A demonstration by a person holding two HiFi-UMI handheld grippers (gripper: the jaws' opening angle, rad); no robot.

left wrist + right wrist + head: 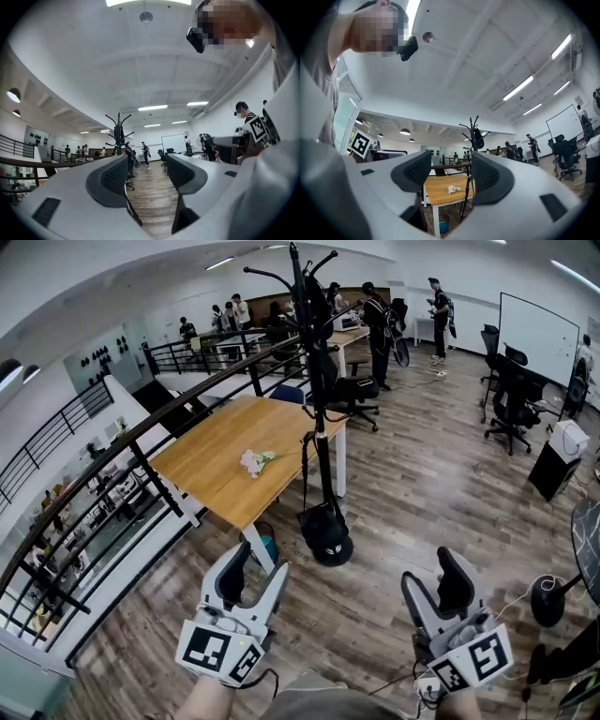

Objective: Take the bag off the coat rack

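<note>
A black coat rack (319, 442) stands on the wood floor beside a table, a good step ahead of me. A dark bag (324, 371) hangs high on its pole among the hooks, and a thin strap runs down to a dark bundle at the base (328, 535). My left gripper (260, 565) and right gripper (433, 573) are held low and near me, both open and empty, well short of the rack. The rack (119, 131) shows far off past the left gripper (147, 176). In the right gripper view, rack and bag (478, 138) stand beyond the right gripper (450, 171).
A wooden table (225, 474) with a small bunch of flowers (253, 462) stands left of the rack, a blue bin (269, 547) under it. A black railing (141, 442) runs along the left. Office chairs (356, 390), a whiteboard (539, 334) and several people are farther back; a floor fan (548, 601) is at right.
</note>
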